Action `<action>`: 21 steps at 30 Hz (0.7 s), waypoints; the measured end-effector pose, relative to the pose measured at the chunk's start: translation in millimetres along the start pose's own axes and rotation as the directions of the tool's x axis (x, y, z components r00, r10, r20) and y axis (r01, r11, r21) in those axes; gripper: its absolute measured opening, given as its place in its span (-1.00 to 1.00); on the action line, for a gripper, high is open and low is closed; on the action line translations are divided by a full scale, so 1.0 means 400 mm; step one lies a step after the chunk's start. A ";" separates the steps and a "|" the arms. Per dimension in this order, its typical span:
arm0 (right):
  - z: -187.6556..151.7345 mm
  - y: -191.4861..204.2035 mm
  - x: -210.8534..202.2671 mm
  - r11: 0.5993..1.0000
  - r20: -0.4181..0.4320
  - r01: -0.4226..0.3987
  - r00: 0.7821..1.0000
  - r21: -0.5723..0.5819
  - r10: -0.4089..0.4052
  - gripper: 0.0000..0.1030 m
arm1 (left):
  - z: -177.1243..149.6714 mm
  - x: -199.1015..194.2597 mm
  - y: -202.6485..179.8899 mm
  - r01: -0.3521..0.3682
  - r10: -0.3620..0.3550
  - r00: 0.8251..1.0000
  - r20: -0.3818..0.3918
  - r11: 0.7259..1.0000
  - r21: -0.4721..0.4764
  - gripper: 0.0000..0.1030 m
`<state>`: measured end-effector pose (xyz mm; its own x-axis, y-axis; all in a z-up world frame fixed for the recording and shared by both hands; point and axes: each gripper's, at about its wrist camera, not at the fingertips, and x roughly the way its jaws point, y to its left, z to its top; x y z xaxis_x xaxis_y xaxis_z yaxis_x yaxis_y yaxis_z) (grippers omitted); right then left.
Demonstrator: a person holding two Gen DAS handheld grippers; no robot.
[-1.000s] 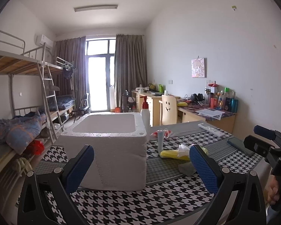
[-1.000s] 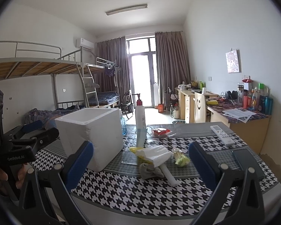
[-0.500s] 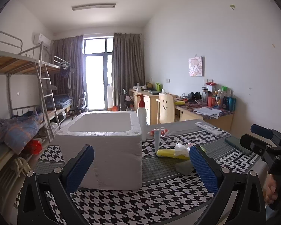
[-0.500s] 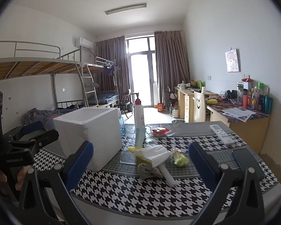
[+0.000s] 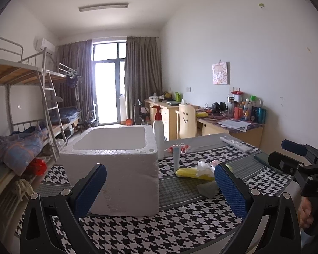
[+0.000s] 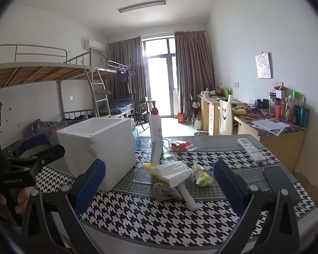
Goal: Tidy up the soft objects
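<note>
On the houndstooth table, left wrist view:
- Left gripper (image 5: 159,187): held above the near edge of the table (image 5: 159,230) — blue pads spread wide, nothing between them.
- Foam box (image 5: 114,165): white, open at the top, standing straight ahead between the two fingers; its inside floor is hidden.
- Soft pile: a yellow cloth (image 5: 189,172) with a white crumpled tissue (image 5: 204,166) on it and a grey rag (image 5: 207,189) just in front, all to the right of the box and apart from it.
- Pump bottle (image 5: 158,134): upright, red top, just behind the box's right far corner.
- Right gripper (image 5: 294,154): seen at the right edge, held by a hand (image 5: 306,213); from here I cannot tell its opening.

Over the same table, right wrist view:
- Right gripper (image 6: 159,188): jaws wide apart and empty, aimed at the pile.
- Pile: white folded tissue pack (image 6: 171,172) lying on the yellow cloth (image 6: 147,166), grey rag (image 6: 165,191) touching its near side, a white tube (image 6: 187,196) slanting out beneath.
- Small yellow-green packet (image 6: 202,176): just right of the pile.
- Foam box (image 6: 99,148): left of the pile — well apart from the rag.
- Remote (image 6: 251,147) and phone (image 6: 281,183): towards the right edge of the table.
- Left gripper (image 6: 34,146): at the left edge, in a hand (image 6: 8,201).
</note>
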<state>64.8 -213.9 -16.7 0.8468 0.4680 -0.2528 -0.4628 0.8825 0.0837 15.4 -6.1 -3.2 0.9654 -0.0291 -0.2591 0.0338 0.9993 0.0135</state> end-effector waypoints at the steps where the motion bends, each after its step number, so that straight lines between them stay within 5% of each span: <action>1: -0.001 -0.001 0.004 1.000 -0.005 0.006 1.000 -0.005 -0.006 0.99 | 0.001 0.003 -0.003 0.003 -0.003 1.000 -0.003 1.000 0.002 0.98; 21: -0.014 -0.057 0.050 1.000 -0.069 0.028 0.997 0.013 -0.027 0.99 | 0.002 0.066 -0.059 0.093 -0.090 0.993 -0.075 0.995 0.033 0.98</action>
<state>90.9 -224.9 -29.0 0.8391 0.4394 -0.3207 -0.4350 0.8960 0.0894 40.4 -30.3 -9.5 0.9361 -0.1176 -0.3314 0.1319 0.9911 0.0208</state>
